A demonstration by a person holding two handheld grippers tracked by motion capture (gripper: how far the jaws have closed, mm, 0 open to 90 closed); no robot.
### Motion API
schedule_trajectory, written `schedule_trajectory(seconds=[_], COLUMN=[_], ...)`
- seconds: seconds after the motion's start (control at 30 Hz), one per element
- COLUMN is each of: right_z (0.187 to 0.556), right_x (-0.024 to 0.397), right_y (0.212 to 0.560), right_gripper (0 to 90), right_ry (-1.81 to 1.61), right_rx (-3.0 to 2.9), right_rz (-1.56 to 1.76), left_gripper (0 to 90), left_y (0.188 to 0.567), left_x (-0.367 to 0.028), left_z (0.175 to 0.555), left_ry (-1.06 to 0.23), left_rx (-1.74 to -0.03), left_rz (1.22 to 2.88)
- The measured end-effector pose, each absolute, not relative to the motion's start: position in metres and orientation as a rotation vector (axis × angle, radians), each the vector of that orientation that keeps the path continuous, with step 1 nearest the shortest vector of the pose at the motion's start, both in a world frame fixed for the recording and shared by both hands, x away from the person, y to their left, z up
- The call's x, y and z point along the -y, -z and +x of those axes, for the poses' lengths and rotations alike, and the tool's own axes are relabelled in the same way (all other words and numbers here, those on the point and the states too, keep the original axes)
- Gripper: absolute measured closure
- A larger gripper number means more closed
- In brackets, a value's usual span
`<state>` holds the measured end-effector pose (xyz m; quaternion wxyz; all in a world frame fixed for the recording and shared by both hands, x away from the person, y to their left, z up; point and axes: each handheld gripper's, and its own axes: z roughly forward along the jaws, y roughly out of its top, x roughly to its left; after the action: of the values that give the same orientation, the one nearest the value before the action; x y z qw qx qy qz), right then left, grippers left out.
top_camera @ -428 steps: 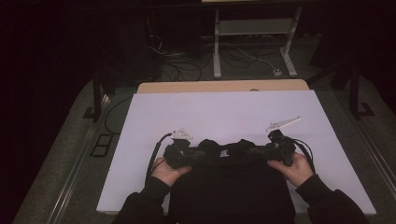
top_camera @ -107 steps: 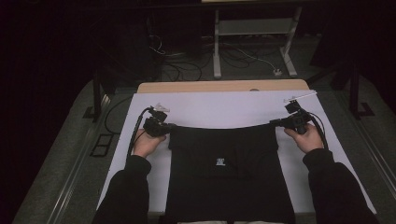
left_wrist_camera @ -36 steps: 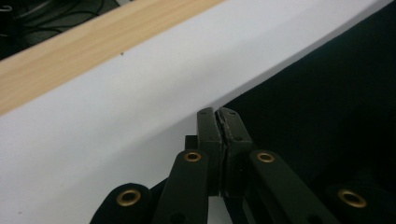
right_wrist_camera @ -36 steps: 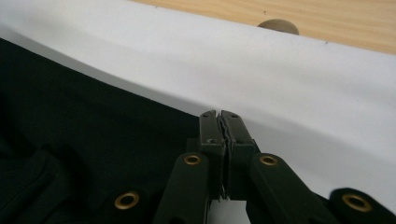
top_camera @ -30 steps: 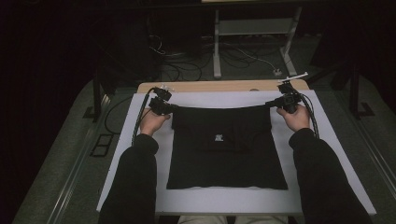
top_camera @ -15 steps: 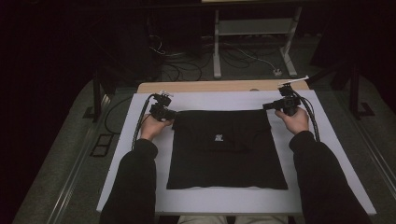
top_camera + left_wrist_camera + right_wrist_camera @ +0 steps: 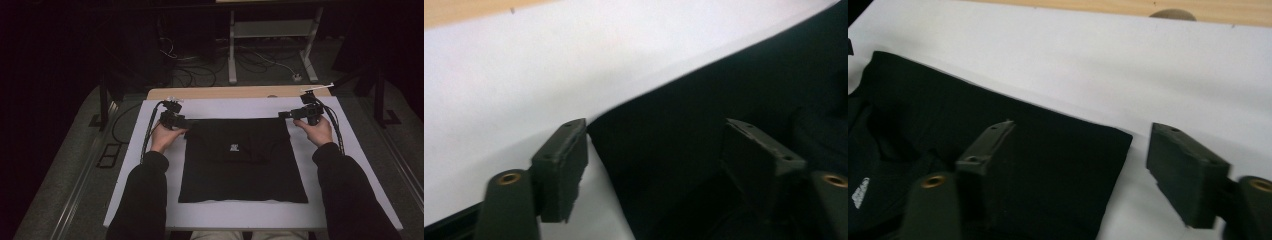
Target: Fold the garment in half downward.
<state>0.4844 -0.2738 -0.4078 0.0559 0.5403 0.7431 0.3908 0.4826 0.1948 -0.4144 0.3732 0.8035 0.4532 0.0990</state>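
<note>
Lying flat on the white worktop point(image 7: 325, 200), the black garment point(image 7: 242, 165) is spread square between the two hands. At its far left corner the left gripper point(image 7: 186, 122) has just been opening, its fingers point(image 7: 561, 160) released, straddling the cloth edge. At the far right corner the right gripper point(image 7: 284, 114) has likewise just opened, fingers point(image 7: 1188, 170) apart, gripping nothing.
</note>
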Motion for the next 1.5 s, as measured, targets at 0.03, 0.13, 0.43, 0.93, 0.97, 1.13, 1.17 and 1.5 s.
schedule_trajectory(seconds=[0.03,0.13,0.43,0.93,0.97,1.13,1.17,1.5], right_z=[0.484,0.482,0.477,0.468,0.468,0.465,0.465,0.463], right_x=[0.274,0.273,0.272,0.256,0.254,0.244,0.243,0.228], right_y=[0.406,0.402,0.393,0.385,0.385,0.384,0.385,0.391], right_gripper=[20.6,13.4,0.0,0.0,0.0,0.0,0.0,0.0], right_ry=[-1.193,-1.222,-1.253,-1.271,-1.27,-1.274,-1.277,-1.261], right_rx=[-2.257,-2.258,-2.255,-2.344,-2.352,-2.382,-2.389,-2.449], right_rz=[1.632,1.617,1.587,1.5,1.491,1.459,1.452,1.418], left_gripper=[18.5,11.5,0.0,0.0,0.0,0.0,0.0,0.0], left_y=[0.413,0.409,0.405,0.398,0.398,0.4,0.401,0.408], left_x=[-0.194,-0.192,-0.19,-0.176,-0.175,-0.169,-0.168,-0.157], left_z=[0.482,0.48,0.48,0.473,0.472,0.471,0.471,0.471], left_ry=[-0.247,-0.261,-0.173,-0.161,-0.158,-0.161,-0.162,-0.11], left_rx=[-1.152,-1.141,-1.127,-1.045,-1.046,-1.017,-1.006,-0.989], left_rz=[2.053,2.049,2.05,2.046,2.043,2.053,2.066,2.086])
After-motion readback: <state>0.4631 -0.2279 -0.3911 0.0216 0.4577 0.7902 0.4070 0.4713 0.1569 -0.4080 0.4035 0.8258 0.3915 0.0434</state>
